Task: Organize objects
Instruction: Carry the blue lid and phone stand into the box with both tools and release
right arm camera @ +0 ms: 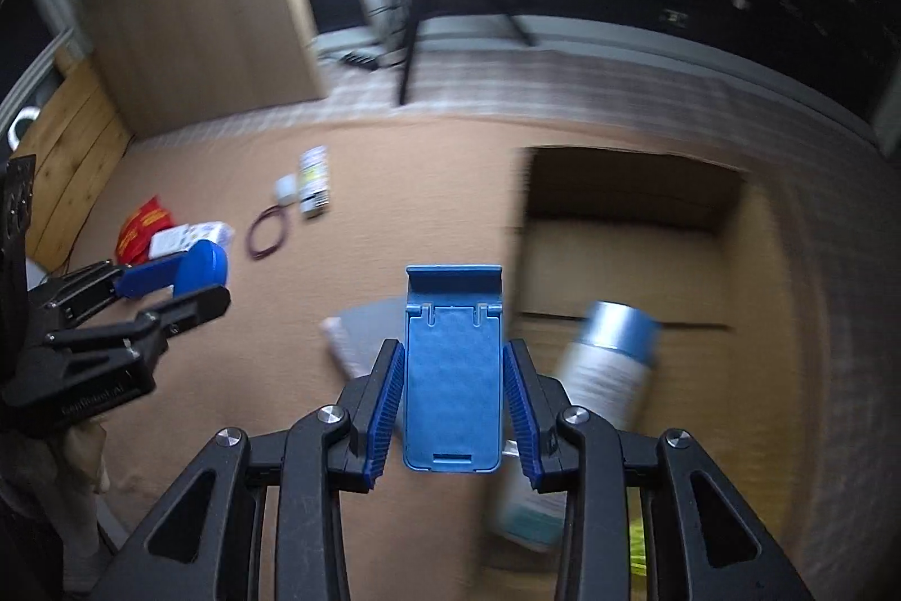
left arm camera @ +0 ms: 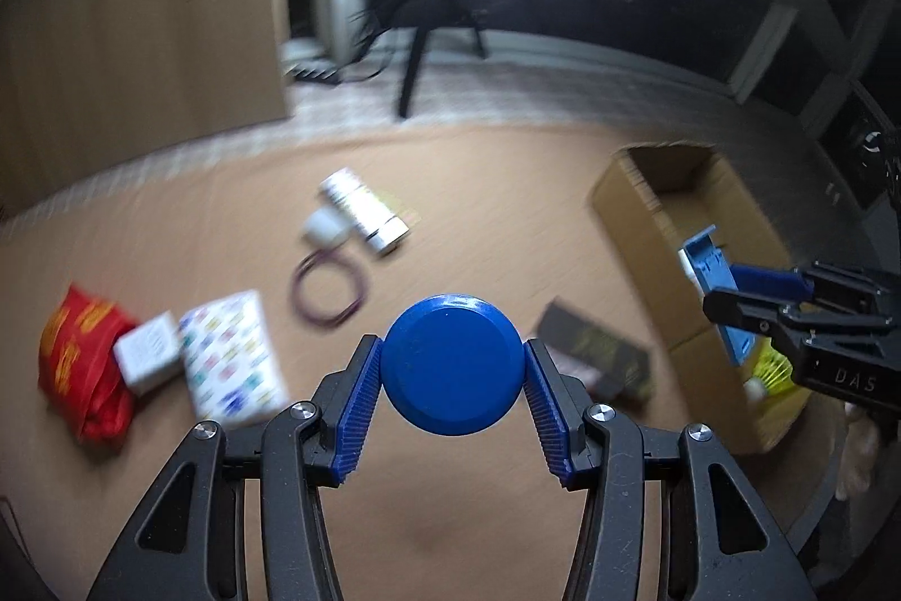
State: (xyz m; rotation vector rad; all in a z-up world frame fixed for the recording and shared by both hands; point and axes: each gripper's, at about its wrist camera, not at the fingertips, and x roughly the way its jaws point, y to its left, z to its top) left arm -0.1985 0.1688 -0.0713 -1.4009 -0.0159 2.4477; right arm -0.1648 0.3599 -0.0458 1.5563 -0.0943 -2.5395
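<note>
At the lower centre of its own view, the left claw [left arm camera: 453, 378] is half spread, pads pressed on a round dark-blue plastic lid [left arm camera: 450, 365]. The right claw [right arm camera: 454, 401] stands narrower, clamping a light-blue plastic phone stand [right arm camera: 453, 375] above the brown table [right arm camera: 422, 184], beside an open cardboard box [right arm camera: 636, 229].

Black claw [left arm camera: 453, 378] frames, silver screws, ribbed blue pads [right arm camera: 388, 409].
</note>
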